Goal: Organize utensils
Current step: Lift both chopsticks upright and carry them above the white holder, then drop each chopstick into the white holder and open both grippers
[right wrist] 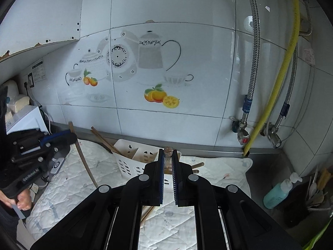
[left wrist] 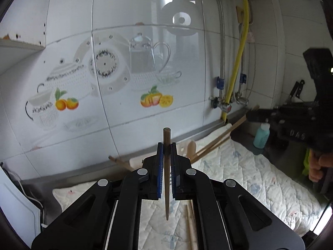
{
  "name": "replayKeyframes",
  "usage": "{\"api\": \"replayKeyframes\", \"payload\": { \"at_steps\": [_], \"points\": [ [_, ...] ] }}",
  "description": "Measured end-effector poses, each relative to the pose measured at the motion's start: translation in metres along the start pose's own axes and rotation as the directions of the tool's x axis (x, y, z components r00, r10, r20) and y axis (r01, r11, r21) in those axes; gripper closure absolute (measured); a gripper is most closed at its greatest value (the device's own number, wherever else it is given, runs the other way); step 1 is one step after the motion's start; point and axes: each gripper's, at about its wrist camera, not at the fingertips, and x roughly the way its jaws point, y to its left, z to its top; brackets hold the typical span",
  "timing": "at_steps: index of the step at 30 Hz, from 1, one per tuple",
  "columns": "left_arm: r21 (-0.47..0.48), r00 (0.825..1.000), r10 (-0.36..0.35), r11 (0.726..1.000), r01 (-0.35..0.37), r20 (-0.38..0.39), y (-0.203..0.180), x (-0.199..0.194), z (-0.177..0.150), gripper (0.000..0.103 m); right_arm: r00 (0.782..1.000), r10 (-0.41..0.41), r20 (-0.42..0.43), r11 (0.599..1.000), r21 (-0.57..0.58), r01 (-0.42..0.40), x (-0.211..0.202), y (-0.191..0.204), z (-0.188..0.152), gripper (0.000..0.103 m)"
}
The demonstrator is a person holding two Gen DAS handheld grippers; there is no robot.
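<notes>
My left gripper (left wrist: 167,145) is shut on a dark wooden chopstick (left wrist: 167,166) that stands upright between the blue pads, held above a quilted mat (left wrist: 239,170). My right gripper (right wrist: 168,153) is shut on a wooden utensil (right wrist: 167,156) whose worn end pokes up between the tips, just in front of a white slotted utensil holder (right wrist: 133,156). The holder has chopsticks (right wrist: 102,138) leaning out of it. In the left wrist view the right gripper (left wrist: 256,115) grips light wooden sticks (left wrist: 220,137). In the right wrist view the left gripper (right wrist: 68,135) holds its curved stick (right wrist: 83,158).
Loose chopsticks lie on the mat (left wrist: 190,223) under my left gripper. A teal soap bottle (right wrist: 278,191) and a dark cup of utensils (right wrist: 316,191) stand at the right corner. Pipes and a yellow hose (right wrist: 276,79) run down the tiled wall. A white appliance (right wrist: 27,118) stands at left.
</notes>
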Motion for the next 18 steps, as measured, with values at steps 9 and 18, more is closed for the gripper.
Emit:
{"api": "replayKeyframes", "payload": {
  "at_steps": [9, 18],
  "points": [
    [-0.028, 0.985, 0.098, 0.995, -0.095, 0.145, 0.015, 0.008, 0.061, 0.098, 0.998, 0.006, -0.058, 1.000, 0.005, -0.006, 0.027, -0.008, 0.009, 0.096],
    [-0.137, 0.982, 0.130, 0.984, -0.111, 0.137, 0.045, 0.060, 0.058, 0.098, 0.997, 0.003, -0.082, 1.000, -0.008, -0.003, 0.048, -0.011, 0.011, 0.096]
  ]
}}
